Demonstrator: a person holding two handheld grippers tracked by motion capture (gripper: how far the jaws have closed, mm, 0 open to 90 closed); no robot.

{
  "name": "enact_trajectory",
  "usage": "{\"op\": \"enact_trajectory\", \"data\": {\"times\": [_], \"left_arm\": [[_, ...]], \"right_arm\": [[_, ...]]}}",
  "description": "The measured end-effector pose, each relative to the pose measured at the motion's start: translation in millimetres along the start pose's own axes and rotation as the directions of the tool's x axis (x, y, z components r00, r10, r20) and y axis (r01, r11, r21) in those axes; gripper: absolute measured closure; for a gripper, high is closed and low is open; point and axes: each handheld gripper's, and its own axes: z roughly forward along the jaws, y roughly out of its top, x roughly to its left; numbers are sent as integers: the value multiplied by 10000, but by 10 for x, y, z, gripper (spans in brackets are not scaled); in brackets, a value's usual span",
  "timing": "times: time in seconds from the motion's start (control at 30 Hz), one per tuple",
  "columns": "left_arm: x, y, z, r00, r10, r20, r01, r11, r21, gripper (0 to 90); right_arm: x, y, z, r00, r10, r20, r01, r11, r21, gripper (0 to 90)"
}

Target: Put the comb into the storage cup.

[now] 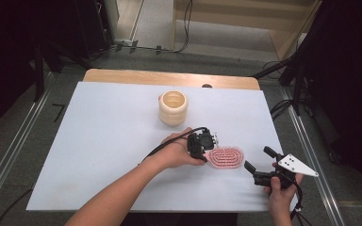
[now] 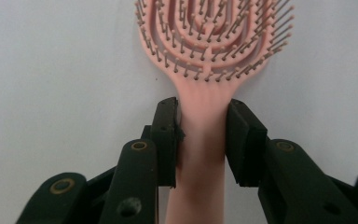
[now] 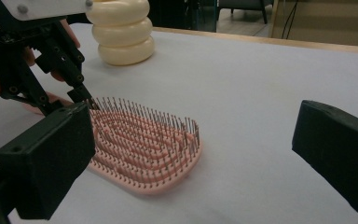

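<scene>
On the left of the white table [image 1: 99,141], the left gripper [image 2: 203,135] has its jaws pressed against both sides of the pink hairbrush [image 1: 226,157] handle, just below the neck where the head begins. To lift well from here, I judge the grip should stay square on that narrow handle and rise straight, since the heavy head may otherwise droop or twist between the pads. The cream ribbed cup [image 1: 173,108] stands well apart, farther back on the table.

The hairbrush lies flat near the table's front right, bristles up. Its long axis runs roughly across the table, handle toward the left gripper and rounded head pointing right, toward the right gripper [image 1: 259,165]. That one waits just beyond the head, jaws spread wide and holding nothing.
</scene>
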Motion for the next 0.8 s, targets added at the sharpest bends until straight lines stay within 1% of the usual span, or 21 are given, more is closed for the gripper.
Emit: {"op": "enact_trajectory", "data": {"times": [0.03,0.13,0.27,0.3,0.33,0.43,0.47,0.57,0.6,0.7,0.73,0.8], "left_arm": [[-5,4,1,10000,74,-22,-74,10000,-3,685],[-20,19,-1,9999,125,-94,-124,9998,128,702],[-19,15,-2,9999,79,-75,-79,9999,84,703],[-20,17,-5,10000,-21,-91,22,9999,130,704],[-23,21,-6,9996,-281,-48,281,9995,138,704],[-31,20,-7,9994,-325,-90,326,9994,141,705],[-37,12,-7,9992,-376,-116,377,9993,67,705],[-25,0,-11,9992,-397,-60,397,9992,-18,706],[-15,-15,-16,9988,-496,-21,495,9987,-115,706],[-14,-34,-20,9982,-601,-45,600,9980,-204,706],[-11,-44,-20,9978,-659,6,658,9975,-269,706],[-24,-73,-21,9966,-819,-30,816,9955,-486,706]], "right_arm": [[0,0,0,10000,0,0,0,10000,0,0],[3,1,4,10000,-19,1,19,10000,23,0],[2,0,3,10000,-15,-3,15,10000,22,0],[2,0,3,10000,-13,-5,13,10000,20,0],[3,0,3,10000,-9,-6,9,10000,30,0],[4,1,4,10000,-16,-10,16,10000,28,0],[4,1,4,10000,-9,-5,9,10000,27,0],[3,1,4,10000,-15,-4,15,10000,26,0],[3,1,3,10000,-24,12,23,10000,22,0],[3,0,1,10000,-18,11,18,10000,4,0],[5,-1,-2,10000,8,30,-8,10000,4,0],[3,-2,-11,10000,19,20,-18,10000,-26,0]]}}
